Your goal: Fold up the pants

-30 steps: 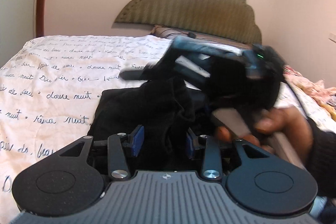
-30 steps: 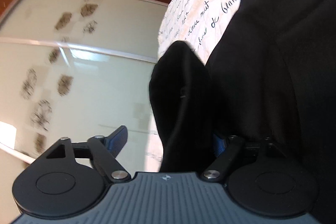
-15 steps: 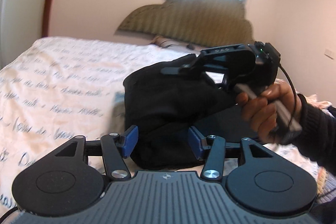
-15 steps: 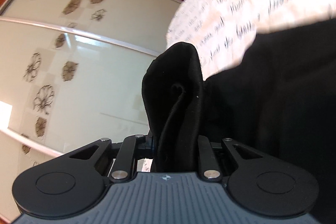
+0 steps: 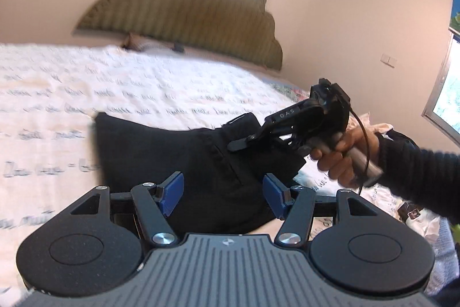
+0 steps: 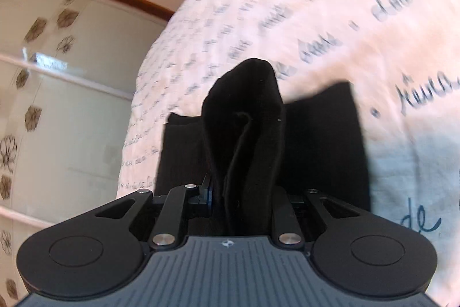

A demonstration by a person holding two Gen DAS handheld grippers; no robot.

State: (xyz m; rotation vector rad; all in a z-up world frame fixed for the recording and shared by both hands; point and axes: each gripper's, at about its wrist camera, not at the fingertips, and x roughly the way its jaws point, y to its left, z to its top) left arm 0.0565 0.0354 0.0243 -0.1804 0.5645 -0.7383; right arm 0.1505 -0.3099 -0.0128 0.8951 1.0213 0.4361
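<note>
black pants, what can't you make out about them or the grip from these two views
- Left wrist view: the black pants lose their near edge behind the left gripper, whose jaws are opening.
- Right wrist view: the right gripper pads are buried in a bunched fold.
- Both views: the bedspread lettering is blurred, unreadable.

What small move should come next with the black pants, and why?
Probably carry the pinched fold across and lay it flat. The right gripper is shut on a fold of the black pants, while the left gripper is opening, its blue pads clear of the cloth on the bed.
</note>
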